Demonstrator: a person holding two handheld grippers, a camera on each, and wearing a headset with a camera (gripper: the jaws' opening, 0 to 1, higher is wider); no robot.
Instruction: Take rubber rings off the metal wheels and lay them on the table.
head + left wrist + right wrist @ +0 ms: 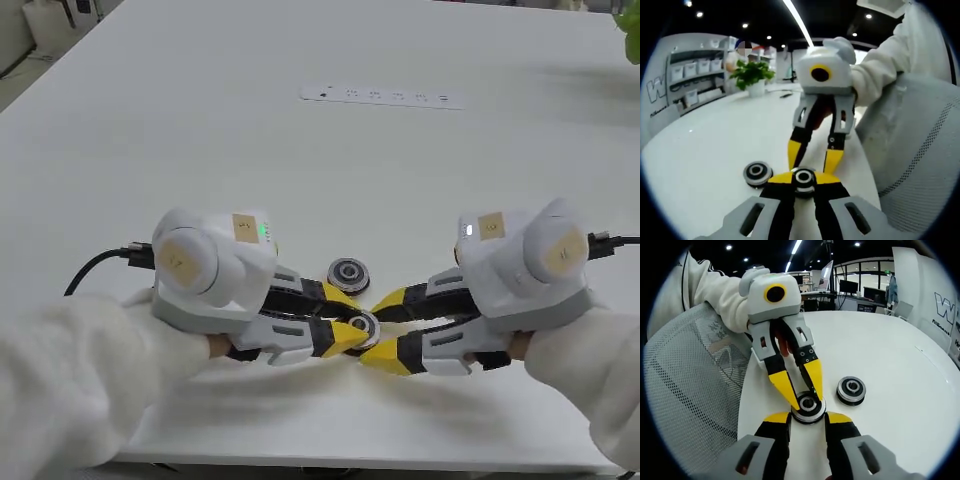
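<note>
Left gripper (350, 327) and right gripper (379, 331) both clamp one wheel (364, 327) near tabletop (300, 160) front edge; a slip could shoot it off.

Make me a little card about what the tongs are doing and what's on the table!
Left tongs: shut on the held wheel
Right tongs: shut on the same wheel, from the opposite side
Spare wheel: lying flat on the table, just behind the tongs, nothing touching it
Power strip: on the far part of the table
</note>
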